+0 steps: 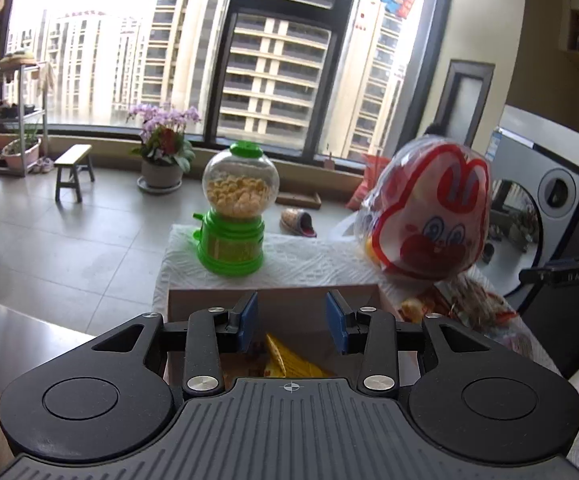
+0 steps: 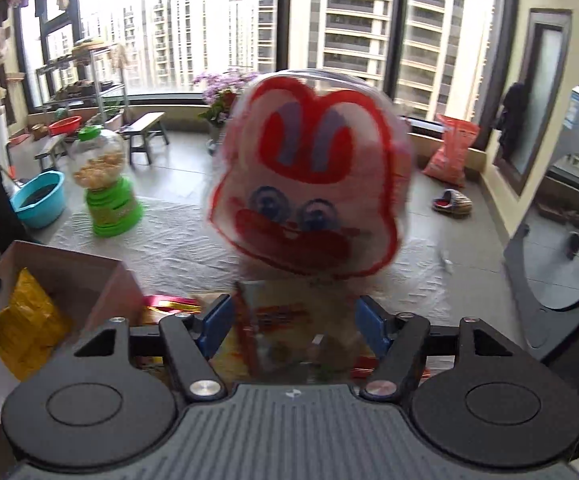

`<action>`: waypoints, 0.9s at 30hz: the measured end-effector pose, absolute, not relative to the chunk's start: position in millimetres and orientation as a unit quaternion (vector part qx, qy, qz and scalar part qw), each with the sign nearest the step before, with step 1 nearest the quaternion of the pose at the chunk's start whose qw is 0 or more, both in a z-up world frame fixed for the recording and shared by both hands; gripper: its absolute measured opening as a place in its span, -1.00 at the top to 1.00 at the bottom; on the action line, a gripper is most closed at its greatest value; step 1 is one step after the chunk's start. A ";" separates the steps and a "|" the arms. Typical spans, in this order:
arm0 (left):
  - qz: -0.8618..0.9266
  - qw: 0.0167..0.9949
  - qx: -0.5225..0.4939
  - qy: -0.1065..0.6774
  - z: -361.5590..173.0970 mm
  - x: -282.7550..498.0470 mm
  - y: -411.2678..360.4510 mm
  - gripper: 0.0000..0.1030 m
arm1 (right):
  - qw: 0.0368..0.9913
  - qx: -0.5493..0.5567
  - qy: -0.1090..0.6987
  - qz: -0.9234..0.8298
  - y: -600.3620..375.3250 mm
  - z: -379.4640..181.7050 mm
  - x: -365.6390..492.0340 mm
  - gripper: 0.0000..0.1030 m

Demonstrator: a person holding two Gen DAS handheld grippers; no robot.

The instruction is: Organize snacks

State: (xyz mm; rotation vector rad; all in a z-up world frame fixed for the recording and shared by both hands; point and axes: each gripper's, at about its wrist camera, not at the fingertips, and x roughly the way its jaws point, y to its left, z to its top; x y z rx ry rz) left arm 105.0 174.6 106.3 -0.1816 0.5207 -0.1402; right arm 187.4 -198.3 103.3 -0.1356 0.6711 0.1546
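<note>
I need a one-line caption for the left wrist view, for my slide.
Open left hand-held gripper above a cardboard box holding a yellow snack packet, near a green candy dispenser.

A white-clothed table point(image 1: 309, 260) bears a green candy dispenser point(image 1: 235, 212) and cardboard box point(image 2: 69, 276).

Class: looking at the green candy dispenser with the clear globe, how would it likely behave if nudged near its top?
The candy dispenser looks rigid plastic, so it should not flex. Its filled globe sits above a narrower waist, so a high push may tip it. The flared base on the white cloth probably resists sliding.
</note>
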 end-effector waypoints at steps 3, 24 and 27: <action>-0.082 0.963 -0.093 0.241 119.6 98.9 159.9 0.19 | 0.935 -0.047 0.348 0.048 -230.3 83.2 205.7 -0.46; -0.263 0.894 -0.048 0.359 73.3 61.1 6.1 0.18 | 0.874 0.034 0.425 0.232 -231.7 25.6 194.8 0.25; -0.255 0.898 -0.022 0.357 70.4 57.3 -4.0 0.18 | 0.863 0.008 0.428 0.269 -223.4 28.9 161.6 0.25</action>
